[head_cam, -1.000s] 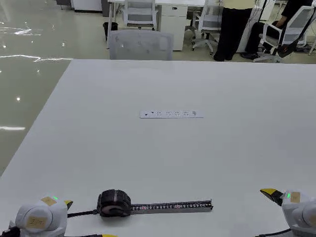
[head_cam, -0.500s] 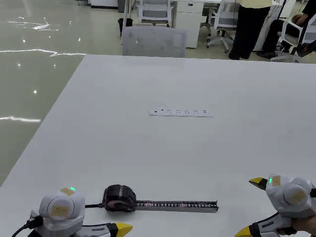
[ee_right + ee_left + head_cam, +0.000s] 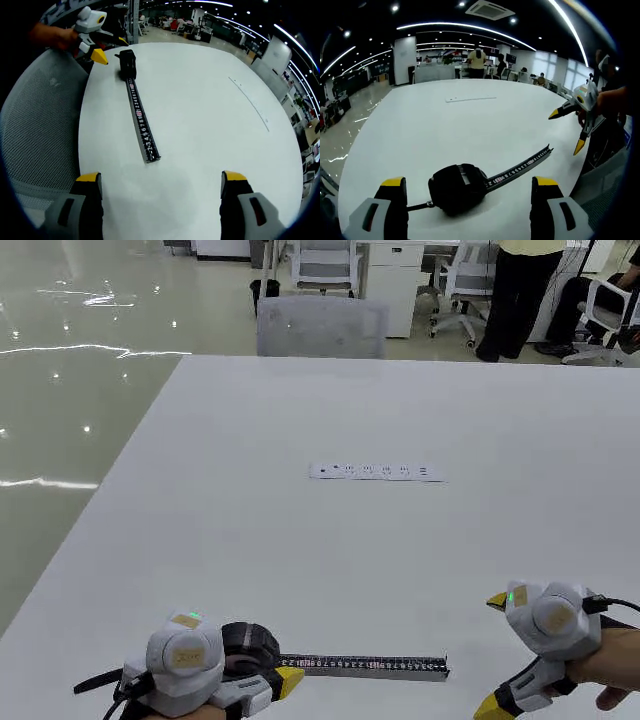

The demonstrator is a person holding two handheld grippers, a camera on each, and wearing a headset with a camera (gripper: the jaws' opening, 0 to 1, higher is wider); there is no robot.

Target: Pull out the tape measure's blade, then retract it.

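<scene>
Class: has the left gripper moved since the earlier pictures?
Yes. The white, yellow-tipped left gripper has moved right, up to the round black tape measure case.

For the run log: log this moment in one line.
tape measure: blade out | left gripper: open, at tape measure | right gripper: open, clear of blade

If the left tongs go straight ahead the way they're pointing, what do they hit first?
Most likely the tape measure's black case, which lies on the table just ahead, in line with the gap of the open left tongs.
</scene>
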